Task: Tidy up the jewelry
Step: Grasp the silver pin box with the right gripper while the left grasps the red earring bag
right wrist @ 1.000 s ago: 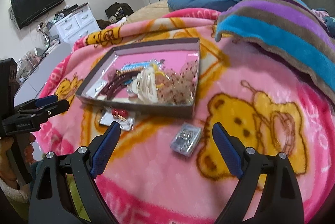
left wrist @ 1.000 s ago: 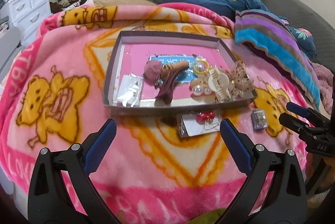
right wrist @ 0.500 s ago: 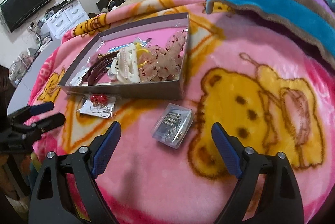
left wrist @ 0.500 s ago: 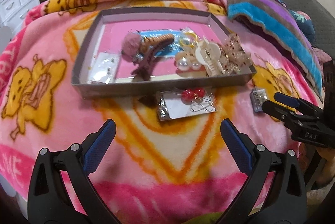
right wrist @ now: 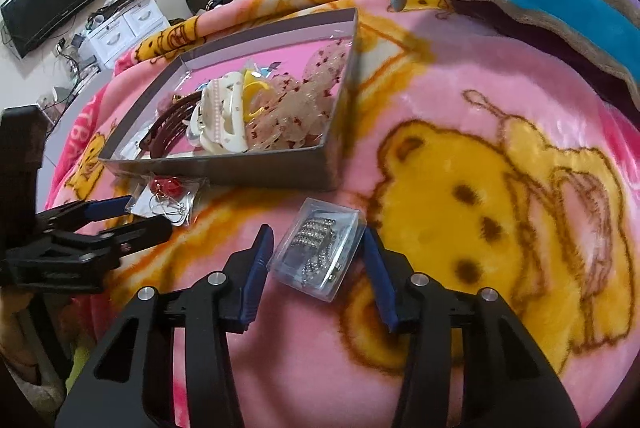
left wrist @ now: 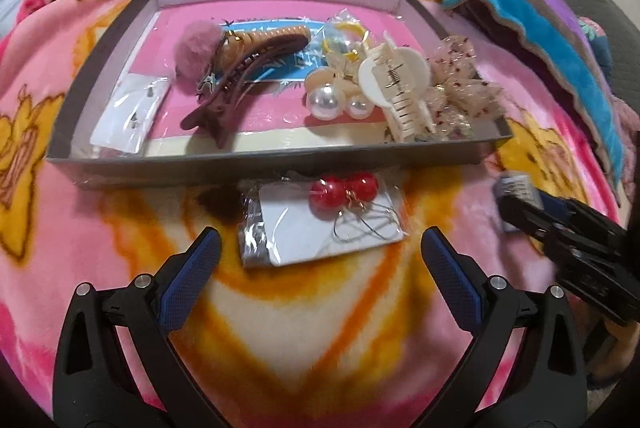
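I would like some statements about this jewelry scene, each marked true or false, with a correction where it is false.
1. The red ball earrings packet lies on the blanket, outside the gray tray. True.
2. The right gripper has its fingers on either side of the small clear box. True.
3. The left gripper is shut on the earrings packet. False: its fingers stand wide apart, short of the packet.
4. The white claw clip is inside the tray. True.
5. The small clear box is inside the tray. False: it lies on the blanket, in front of the tray.
6. The pink pompom lies outside the tray. False: it is in the tray, beside the brown hair clip.
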Action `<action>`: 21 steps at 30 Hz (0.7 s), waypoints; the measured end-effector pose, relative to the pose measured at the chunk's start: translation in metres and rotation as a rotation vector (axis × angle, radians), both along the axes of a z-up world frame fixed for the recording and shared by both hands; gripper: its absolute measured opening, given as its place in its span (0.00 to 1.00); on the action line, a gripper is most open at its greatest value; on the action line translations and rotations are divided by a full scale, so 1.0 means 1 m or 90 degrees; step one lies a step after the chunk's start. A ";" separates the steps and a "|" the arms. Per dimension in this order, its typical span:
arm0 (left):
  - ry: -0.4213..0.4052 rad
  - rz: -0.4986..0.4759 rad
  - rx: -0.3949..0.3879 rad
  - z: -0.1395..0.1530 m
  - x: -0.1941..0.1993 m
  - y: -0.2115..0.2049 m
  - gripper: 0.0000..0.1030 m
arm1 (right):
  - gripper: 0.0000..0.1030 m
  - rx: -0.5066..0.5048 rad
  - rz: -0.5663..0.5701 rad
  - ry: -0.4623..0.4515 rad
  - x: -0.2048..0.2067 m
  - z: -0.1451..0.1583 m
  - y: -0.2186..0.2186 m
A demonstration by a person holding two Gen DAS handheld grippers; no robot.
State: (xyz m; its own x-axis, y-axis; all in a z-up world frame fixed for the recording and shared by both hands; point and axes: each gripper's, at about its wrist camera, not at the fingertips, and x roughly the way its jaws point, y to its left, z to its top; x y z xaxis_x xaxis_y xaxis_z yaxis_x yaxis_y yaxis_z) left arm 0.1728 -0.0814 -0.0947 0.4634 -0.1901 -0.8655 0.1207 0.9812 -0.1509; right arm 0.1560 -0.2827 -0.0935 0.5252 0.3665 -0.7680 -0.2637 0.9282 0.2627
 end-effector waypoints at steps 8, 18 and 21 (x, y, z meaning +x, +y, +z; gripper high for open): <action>-0.004 0.020 0.048 -0.007 0.017 -0.017 0.90 | 0.42 0.008 -0.003 -0.006 -0.001 0.007 -0.014; -0.009 0.011 0.019 0.007 0.003 -0.001 0.70 | 0.42 0.004 0.027 -0.026 -0.009 0.029 -0.009; -0.018 0.020 0.000 0.018 -0.011 0.012 0.70 | 0.42 0.008 0.043 -0.033 -0.011 0.038 -0.002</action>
